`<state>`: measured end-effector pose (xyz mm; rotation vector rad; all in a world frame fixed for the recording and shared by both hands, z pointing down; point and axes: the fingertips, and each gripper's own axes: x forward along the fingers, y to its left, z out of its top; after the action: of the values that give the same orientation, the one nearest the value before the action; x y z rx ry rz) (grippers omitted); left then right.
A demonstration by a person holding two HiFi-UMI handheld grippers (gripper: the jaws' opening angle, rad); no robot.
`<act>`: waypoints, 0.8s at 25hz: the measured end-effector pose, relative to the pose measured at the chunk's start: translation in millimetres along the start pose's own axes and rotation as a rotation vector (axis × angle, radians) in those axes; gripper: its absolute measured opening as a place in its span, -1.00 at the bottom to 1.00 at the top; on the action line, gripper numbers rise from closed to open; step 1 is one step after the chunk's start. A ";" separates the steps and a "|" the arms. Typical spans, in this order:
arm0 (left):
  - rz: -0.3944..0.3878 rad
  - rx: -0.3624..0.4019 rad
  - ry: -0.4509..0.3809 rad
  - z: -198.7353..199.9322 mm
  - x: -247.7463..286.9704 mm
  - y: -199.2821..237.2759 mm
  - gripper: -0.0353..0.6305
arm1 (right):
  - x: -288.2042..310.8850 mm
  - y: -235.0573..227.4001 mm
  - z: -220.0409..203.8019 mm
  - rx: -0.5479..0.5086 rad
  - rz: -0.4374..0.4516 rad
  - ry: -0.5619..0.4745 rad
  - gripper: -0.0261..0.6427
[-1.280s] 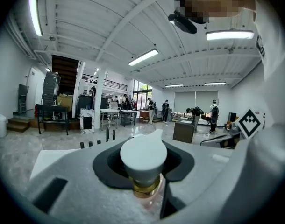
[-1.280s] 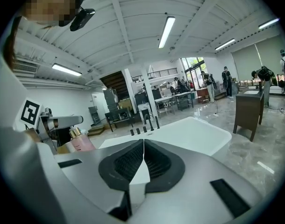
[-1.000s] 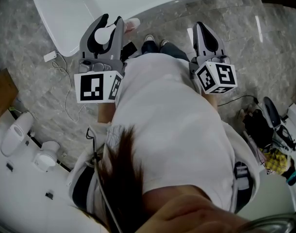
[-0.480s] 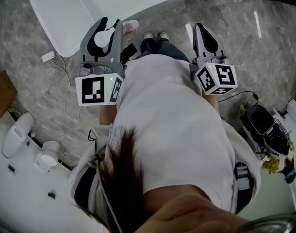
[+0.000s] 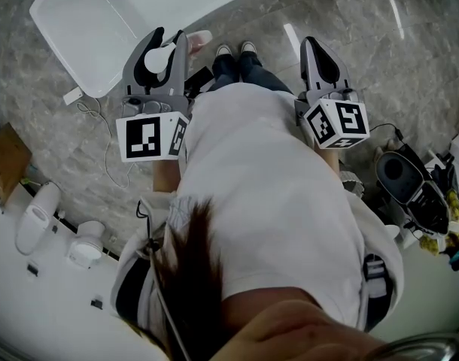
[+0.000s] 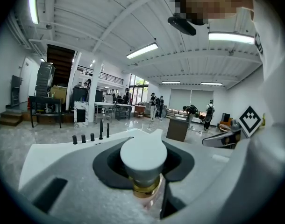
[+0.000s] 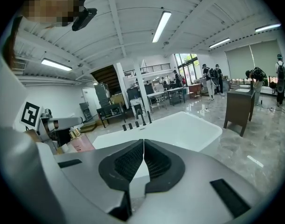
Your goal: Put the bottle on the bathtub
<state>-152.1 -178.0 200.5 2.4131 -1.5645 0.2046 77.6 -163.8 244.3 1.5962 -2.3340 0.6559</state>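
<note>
**Holding state.** The left gripper (image 5: 171, 33) is closed on the bottle (image 5: 163, 56). Its jaws clamp just under the white cap, at the gold collar. The right gripper (image 5: 314, 47) carries nothing, and its ribbed pads meet with no gap between them.

**Location of the task item.** The bottle is in the air, in front of the person's left side, above the marble floor (image 5: 342, 13). It has not yet been set down. Its pink body reaches past the jaws toward 1 o'clock in the head view. The left gripper view shows the cap uppermost with the body hanging below it. I judge the long axis to be roughly upright, cap up.

**Governing relation.** The bathtub (image 5: 101, 28) lies at 11 to 12 o'clock from the left gripper in the head view. Its near rim is close beyond the jaw tips. The height difference between bottle and rim cannot be read from above. The right gripper view confirms that the tub is ahead, with dark tap fittings (image 7: 135, 123) on its far edge.

**Nearer arm.** The left gripper is nearer to the tub. The right gripper stands well apart from it, toward 3 o'clock.

**Assessment.** The coming move calls for a forward carry toward 11 o'clock and then a descent onto the rim. The bottle's base must arrive flat, because the rim is a narrow ledge and a tilted base could slide into the basin.
</note>
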 end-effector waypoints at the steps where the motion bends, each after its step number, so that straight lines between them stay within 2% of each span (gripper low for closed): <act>1: -0.005 0.002 0.002 -0.6 4.0 -2.0 -0.50 | -0.1 -3.3 0.5 0.004 -0.003 -0.002 -0.88; 7: -0.035 0.011 0.015 -5.4 14.2 -18.7 -0.50 | -11.7 -16.7 -2.7 0.021 -0.026 -0.008 -0.88; 12: -0.065 0.016 0.044 -17.3 45.2 -27.0 -0.50 | -5.4 -37.8 -3.5 0.032 -0.042 0.005 -0.88; 16: -0.070 0.001 0.067 -41.9 58.8 -35.9 -0.50 | -4.7 -46.5 -9.7 0.012 -0.034 0.029 -0.88; 20: -0.106 0.023 0.098 -68.4 82.8 -39.3 -0.50 | 8.1 -49.5 -22.3 0.015 -0.017 0.076 -0.88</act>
<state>-80.8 -215.5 281.6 2.4556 -1.3954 0.3169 119.1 -174.6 278.5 1.5678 -2.2643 0.7184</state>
